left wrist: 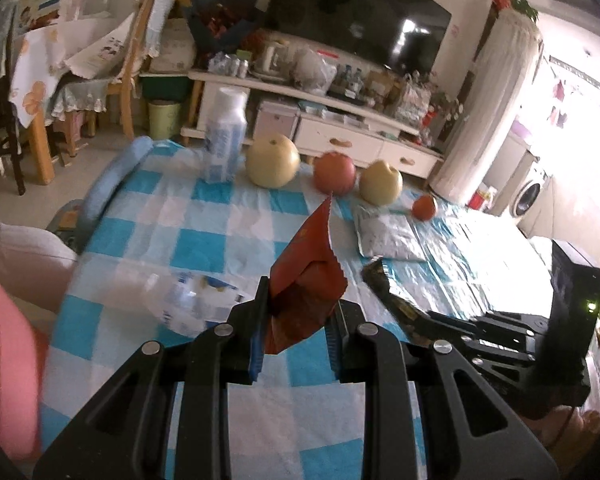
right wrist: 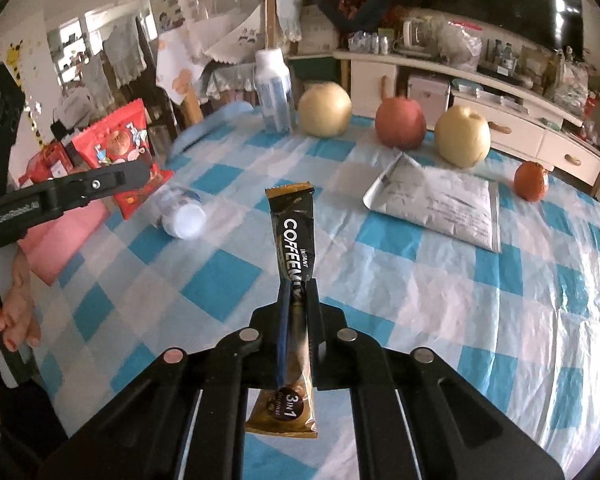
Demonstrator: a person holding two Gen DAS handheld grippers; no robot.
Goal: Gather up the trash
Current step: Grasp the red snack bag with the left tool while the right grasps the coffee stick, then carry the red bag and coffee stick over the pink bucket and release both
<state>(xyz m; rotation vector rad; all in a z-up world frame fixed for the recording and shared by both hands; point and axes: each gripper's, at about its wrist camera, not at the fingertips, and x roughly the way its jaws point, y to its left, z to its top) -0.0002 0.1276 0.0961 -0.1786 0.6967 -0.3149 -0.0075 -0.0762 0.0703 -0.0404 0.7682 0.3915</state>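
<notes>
Wrappers in both grippers, above a table under a blue-and-white checked cloth (right wrist: 440, 300). Left gripper (left wrist: 296, 320) clamped on a crumpled red snack wrapper (left wrist: 308, 276), jaws closed against its lower part, torn top edge pointing up and away; same red wrapper (right wrist: 120, 148) seen from the right wrist camera at the far left, held off the table's left edge beside something pink (right wrist: 56, 240). Right gripper (right wrist: 298, 320) pinched tight on a black-and-gold instant coffee sachet (right wrist: 296, 240), fingers closed on its middle, one end sticking out forward over the cloth, the other hanging back below the jaws; in the left wrist view, same sachet (left wrist: 384, 280) at the tip of the right gripper (left wrist: 416, 316), low over the cloth on the right. Lying on the cloth: a clear plastic bottle (right wrist: 182, 212) on its side near the left edge, white cap toward the right camera, and a flat silver foil pouch (right wrist: 440, 204) toward the far right. Standing along the far edge, left to right: an upright white bottle (right wrist: 274, 92), a large yellow pear (right wrist: 326, 110), a red apple (right wrist: 400, 122), a second yellow pear (right wrist: 462, 136), and a small orange fruit (right wrist: 532, 180) just beyond the pouch's corner. Behind the table, a cluttered white TV cabinet (left wrist: 340, 128) under a dark television (left wrist: 360, 16).
</notes>
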